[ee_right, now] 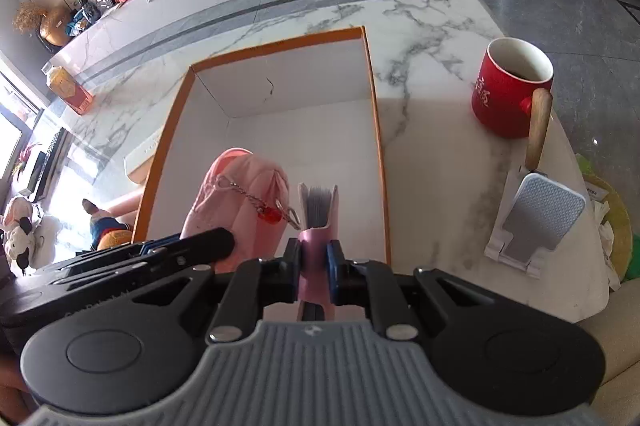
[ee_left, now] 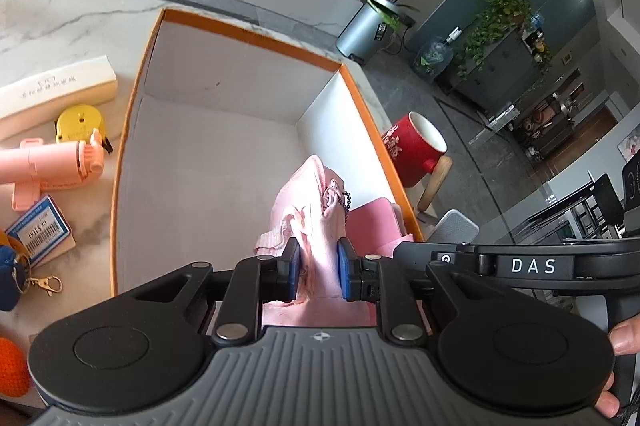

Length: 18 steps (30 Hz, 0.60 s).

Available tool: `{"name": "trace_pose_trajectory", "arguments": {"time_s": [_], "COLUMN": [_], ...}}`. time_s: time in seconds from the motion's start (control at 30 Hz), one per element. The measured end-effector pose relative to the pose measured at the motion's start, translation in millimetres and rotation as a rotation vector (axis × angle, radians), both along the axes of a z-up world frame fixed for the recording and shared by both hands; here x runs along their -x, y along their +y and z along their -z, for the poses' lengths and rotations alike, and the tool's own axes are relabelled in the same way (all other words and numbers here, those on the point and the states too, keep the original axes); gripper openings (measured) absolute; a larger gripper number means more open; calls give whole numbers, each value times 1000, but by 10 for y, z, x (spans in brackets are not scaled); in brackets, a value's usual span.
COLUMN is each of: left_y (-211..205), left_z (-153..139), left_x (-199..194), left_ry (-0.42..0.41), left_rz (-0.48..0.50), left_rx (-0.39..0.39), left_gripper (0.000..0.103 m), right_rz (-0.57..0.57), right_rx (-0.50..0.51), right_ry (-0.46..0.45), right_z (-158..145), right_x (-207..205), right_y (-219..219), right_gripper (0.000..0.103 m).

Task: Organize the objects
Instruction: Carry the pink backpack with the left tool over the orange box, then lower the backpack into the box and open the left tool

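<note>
An orange-rimmed box (ee_left: pixel 248 32) with white inside walls stands open on the marble table; the same box (ee_right: pixel 280 44) fills the middle of the right wrist view. My left gripper (ee_left: pixel 318 270) is shut on a pink knitted pouch (ee_left: pixel 308 202) with a bead chain, held over the box's near right corner. My right gripper (ee_right: pixel 316 260) is shut on a small pink notebook (ee_right: pixel 318 206), edge up, over the box's near side. The pink pouch (ee_right: pixel 240 186) and the left gripper's fingers (ee_right: pixel 192 246) show just left of the notebook. The notebook's cover (ee_left: pixel 374 222) shows right of the pouch.
Left of the box lie a white carton (ee_left: pixel 52 86), a yellow tape measure (ee_left: pixel 78 124), a pink handheld fan (ee_left: pixel 52 166), a barcode card (ee_left: pixel 40 230) and a key clip (ee_left: pixel 44 284). A red mug (ee_right: pixel 512 90) with a wooden handle and a white phone stand (ee_right: pixel 540 218) sit right of it.
</note>
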<state>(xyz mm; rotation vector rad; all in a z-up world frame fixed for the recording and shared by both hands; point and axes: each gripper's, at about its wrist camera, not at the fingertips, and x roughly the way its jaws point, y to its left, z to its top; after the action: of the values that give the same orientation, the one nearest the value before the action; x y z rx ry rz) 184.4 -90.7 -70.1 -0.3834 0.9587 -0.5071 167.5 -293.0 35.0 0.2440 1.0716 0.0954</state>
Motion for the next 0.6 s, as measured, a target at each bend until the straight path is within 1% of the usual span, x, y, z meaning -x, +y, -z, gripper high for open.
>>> {"name": "trace_pose_trajectory", "arguments": {"time_s": [0.1, 0.3, 0.47, 0.6], "left_y": [-72, -144, -246, -233], "left_z": [112, 225, 260, 296], "left_x": [-25, -12, 14, 28], "left_ry": [30, 96, 115, 142], "left_rz": [4, -21, -21, -27], "left_rx": [0, 2, -22, -5], "left_gripper": [22, 23, 23, 23], "right_rz": [7, 10, 0, -1], "right_rx": [14, 39, 26, 34], "right_ry": [19, 31, 52, 63], "right_z": [119, 212, 271, 325], "right_x": [-31, -29, -68, -99], "right_y": [-42, -63, -59, -65], "right_gripper": [14, 14, 14, 14]}}
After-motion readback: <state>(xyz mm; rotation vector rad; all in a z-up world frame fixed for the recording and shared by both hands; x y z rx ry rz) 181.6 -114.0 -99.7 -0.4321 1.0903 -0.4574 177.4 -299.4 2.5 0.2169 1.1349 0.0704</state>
